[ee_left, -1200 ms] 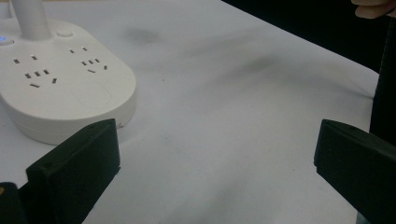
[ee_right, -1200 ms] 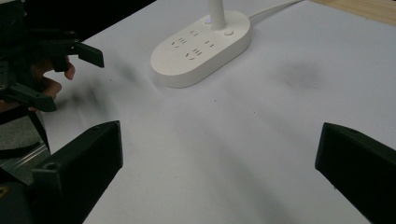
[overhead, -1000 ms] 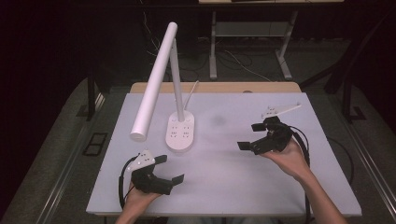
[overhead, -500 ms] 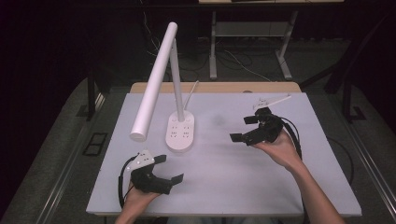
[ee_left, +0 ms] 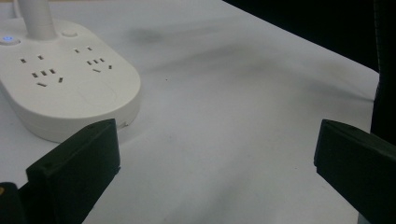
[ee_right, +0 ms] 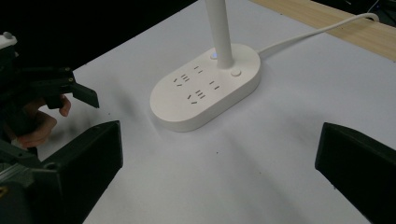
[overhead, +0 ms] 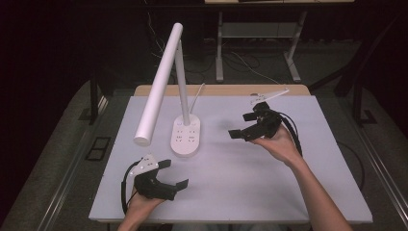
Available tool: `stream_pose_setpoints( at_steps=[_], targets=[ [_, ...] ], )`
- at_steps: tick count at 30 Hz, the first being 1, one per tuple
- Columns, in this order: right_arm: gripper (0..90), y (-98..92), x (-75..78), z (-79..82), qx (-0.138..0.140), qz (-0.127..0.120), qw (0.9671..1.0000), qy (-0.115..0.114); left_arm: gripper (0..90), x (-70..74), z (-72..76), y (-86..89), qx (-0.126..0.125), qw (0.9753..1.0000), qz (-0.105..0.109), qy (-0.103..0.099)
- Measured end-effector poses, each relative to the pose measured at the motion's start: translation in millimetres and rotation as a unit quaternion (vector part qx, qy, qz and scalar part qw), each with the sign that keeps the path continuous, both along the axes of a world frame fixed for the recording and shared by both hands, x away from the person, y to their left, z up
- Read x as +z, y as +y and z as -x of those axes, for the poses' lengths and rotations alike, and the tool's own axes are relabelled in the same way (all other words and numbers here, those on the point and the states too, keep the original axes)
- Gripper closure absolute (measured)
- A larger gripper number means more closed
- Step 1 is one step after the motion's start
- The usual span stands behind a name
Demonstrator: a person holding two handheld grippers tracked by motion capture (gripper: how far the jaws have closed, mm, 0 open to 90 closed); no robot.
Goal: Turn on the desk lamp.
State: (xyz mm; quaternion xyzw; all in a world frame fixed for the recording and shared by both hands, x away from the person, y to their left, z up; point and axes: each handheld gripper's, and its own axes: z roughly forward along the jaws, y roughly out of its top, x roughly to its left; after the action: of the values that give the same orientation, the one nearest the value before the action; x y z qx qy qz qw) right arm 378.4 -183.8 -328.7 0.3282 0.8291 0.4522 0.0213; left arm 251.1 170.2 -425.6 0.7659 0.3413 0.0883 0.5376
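A white desk lamp stands on an oval base (overhead: 186, 136) with power sockets; its stem rises from the base's far end and its long tube head (overhead: 158, 86) slants down to the left. The base (ee_left: 65, 84) lies ahead and left of my left gripper (overhead: 172, 174), which rests open and empty near the table's front left. My right gripper (overhead: 243, 125) is held open above the table, right of the base (ee_right: 205, 86), its jaws pointing left toward it with nothing between them. In the right gripper view the left gripper (ee_right: 70, 88) shows at far left.
The white table top (overhead: 240, 178) has a wooden strip (overhead: 221, 90) along its far edge. The lamp's white cord (ee_right: 317, 30) runs off the back. A small white object (overhead: 269, 95) lies at the far right. Dark floor and table legs lie beyond.
My right gripper has moved left and slightly forward, closer to the lamp base. The left gripper has stayed in place.
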Motion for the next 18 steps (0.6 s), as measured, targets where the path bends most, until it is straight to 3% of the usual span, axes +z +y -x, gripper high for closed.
stream_pose_setpoints(
  at_steps=[18],
  targets=[
    [0.6, 24.3, -3.3, -31.7, -0.006, 0.011, 0.9999, 0.007, 0.0, 1.1, 0.5, 1.9, 0.003, 1.0, 0.007, -0.001]
  ],
)
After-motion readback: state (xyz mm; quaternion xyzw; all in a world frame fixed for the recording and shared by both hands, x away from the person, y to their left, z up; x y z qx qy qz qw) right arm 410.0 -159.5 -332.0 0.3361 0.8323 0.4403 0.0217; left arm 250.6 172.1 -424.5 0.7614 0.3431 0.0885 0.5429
